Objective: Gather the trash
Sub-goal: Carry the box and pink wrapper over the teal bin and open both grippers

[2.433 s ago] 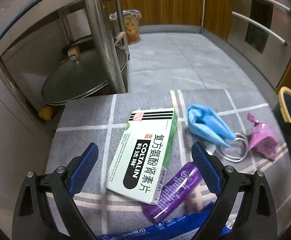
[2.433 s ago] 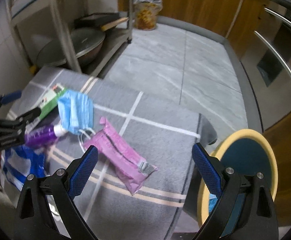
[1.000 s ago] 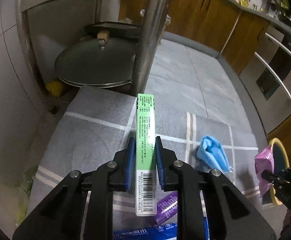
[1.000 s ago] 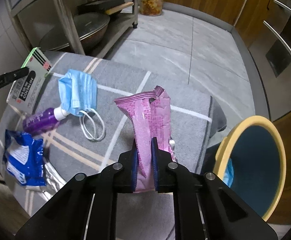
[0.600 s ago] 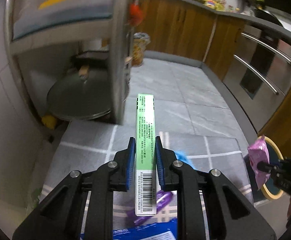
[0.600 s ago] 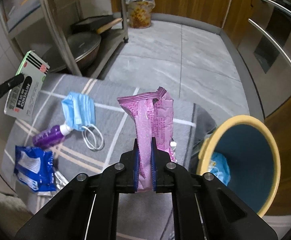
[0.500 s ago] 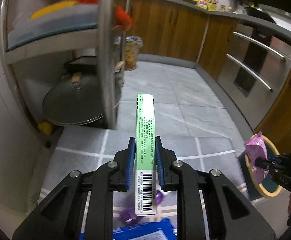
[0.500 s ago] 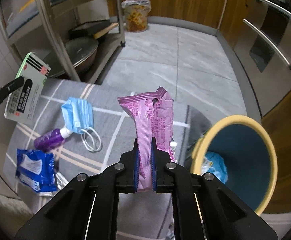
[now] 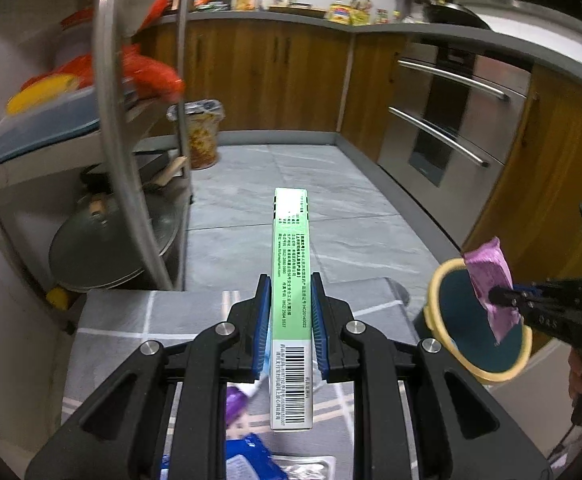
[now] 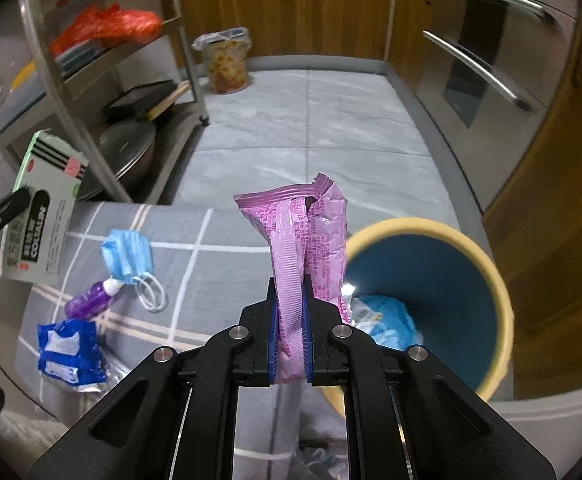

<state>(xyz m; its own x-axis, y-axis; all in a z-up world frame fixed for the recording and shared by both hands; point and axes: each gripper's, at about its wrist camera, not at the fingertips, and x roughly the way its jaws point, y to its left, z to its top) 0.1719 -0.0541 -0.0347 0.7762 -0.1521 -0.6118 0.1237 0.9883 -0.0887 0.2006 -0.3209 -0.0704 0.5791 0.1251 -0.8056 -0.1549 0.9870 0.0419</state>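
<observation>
Above the grey mat (image 10: 227,248), right tongs (image 10: 289,312) pinching pink wrapper (image 10: 303,232), level

In the left wrist view the medicine box (image 9: 291,300) shows only its narrow green edge, its broad faces covered by the blue pads (image 9: 261,320); the small print on it is too fine to read. Below it, at 6 o'clock, the purple bottle (image 9: 235,400) and the blue packet (image 9: 251,456) are mostly covered by the left gripper (image 9: 291,320). At 3 o'clock the right gripper (image 9: 495,300) runs off the edge.

In the right wrist view the lower end of the pink wrapper (image 10: 303,252) disappears between the jaws. The near rim of the bin (image 10: 491,280) is hidden behind the gripper's frame, and the trash inside it is unclear. At 9 o'clock the left gripper is cut off.
</observation>
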